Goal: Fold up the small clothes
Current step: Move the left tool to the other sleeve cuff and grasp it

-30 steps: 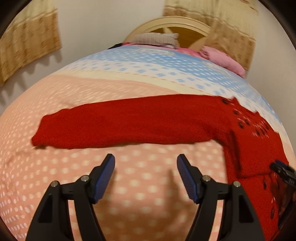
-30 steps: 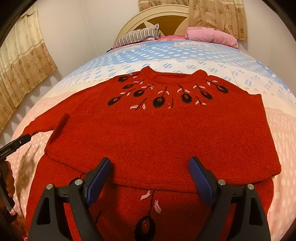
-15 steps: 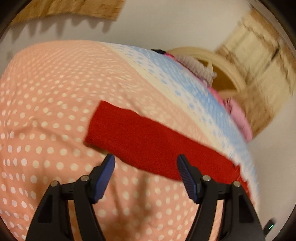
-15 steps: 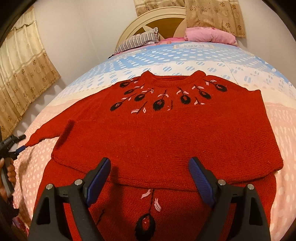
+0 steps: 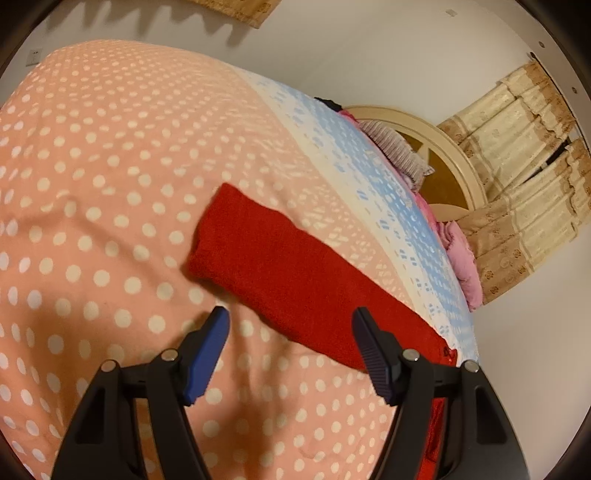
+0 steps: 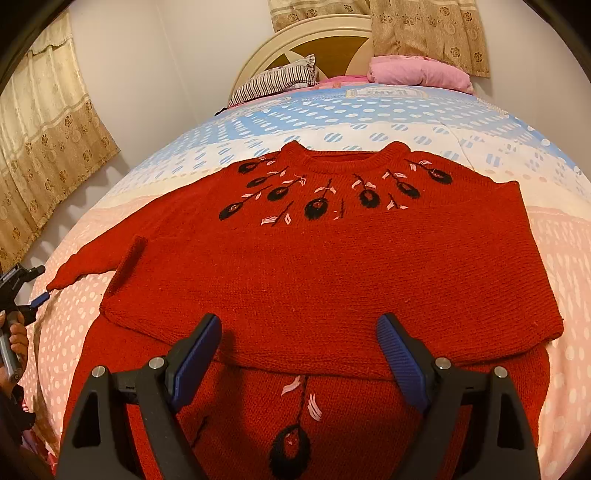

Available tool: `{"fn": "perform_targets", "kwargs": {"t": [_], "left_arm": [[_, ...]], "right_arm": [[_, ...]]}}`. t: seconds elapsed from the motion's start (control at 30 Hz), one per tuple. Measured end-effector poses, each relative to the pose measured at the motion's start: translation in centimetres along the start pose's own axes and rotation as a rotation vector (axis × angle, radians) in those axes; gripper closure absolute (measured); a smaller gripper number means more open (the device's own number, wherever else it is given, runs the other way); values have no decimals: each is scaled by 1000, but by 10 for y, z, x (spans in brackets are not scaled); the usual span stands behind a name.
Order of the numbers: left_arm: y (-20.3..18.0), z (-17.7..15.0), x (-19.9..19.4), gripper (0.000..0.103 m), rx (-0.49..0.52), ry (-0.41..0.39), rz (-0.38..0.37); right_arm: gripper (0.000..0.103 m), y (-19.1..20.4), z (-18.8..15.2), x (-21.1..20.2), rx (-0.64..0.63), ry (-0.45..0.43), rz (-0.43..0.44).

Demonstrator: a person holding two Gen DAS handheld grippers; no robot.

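A red knitted sweater with black and pink embroidery lies flat on the bed, its right sleeve folded across the body. Its left sleeve stretches out over the pink dotted bedspread, cuff end at the upper left in the left wrist view. My left gripper is open and empty, hovering just short of the sleeve's near edge. It also shows at the left edge of the right wrist view, near the cuff. My right gripper is open and empty above the sweater's lower body.
The bedspread is pink dotted near me and blue dotted farther off. A striped pillow and a pink pillow lie by the cream headboard. Curtains hang at the left wall.
My left gripper swung left along the sleeve toward its cuff and tilted, still open. My right gripper stayed almost still over the sweater.
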State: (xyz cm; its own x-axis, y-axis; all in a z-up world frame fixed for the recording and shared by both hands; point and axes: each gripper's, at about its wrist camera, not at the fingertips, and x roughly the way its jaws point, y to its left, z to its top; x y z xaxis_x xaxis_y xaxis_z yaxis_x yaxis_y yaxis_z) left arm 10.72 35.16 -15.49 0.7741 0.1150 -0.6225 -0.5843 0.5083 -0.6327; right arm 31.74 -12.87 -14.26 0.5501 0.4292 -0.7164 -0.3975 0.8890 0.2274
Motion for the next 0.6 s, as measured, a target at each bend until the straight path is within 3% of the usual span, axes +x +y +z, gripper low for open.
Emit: {"fn": "perform_targets", "kwargs": {"t": [0.2, 0.43, 0.6], "left_arm": [[7, 10, 8, 32, -25, -35, 20], [6, 19, 5, 53, -13, -76, 33], [10, 21, 9, 54, -29, -50, 36]], "right_arm": [[16, -1, 0, -1, 3, -3, 1], [16, -1, 0, -1, 1, -3, -4], [16, -1, 0, 0, -1, -2, -8]]}}
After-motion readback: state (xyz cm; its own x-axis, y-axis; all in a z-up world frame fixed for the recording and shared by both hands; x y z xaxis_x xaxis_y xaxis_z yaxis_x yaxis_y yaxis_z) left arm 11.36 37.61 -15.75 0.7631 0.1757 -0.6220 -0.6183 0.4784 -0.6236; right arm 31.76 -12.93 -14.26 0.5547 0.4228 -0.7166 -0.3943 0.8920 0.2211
